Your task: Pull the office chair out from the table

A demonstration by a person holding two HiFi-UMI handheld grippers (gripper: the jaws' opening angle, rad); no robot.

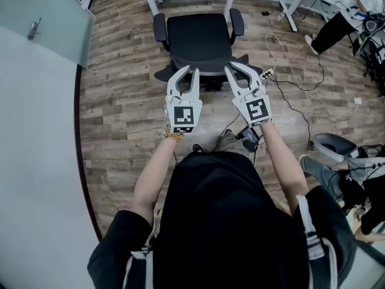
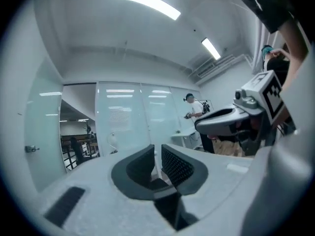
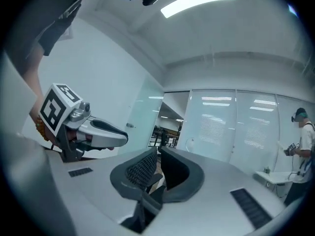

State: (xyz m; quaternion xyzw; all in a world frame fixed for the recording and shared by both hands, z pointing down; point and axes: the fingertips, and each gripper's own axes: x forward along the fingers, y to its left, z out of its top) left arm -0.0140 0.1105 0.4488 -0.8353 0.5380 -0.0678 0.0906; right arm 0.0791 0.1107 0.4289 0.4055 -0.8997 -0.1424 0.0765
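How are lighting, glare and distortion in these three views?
Head view: evenly lit, sharp, no glare, the office chair clear. Left gripper view: heavy fisheye, dark corners, ceiling light blown out. Right gripper view: same fisheye, light strip glaring, reflected streaks on the glass wall.

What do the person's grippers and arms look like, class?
The left gripper and right gripper are white, with curved jaws, dark textured pads and a black-and-white marker cube each. The person wears black short sleeves and a yellowish bracelet on the left wrist.
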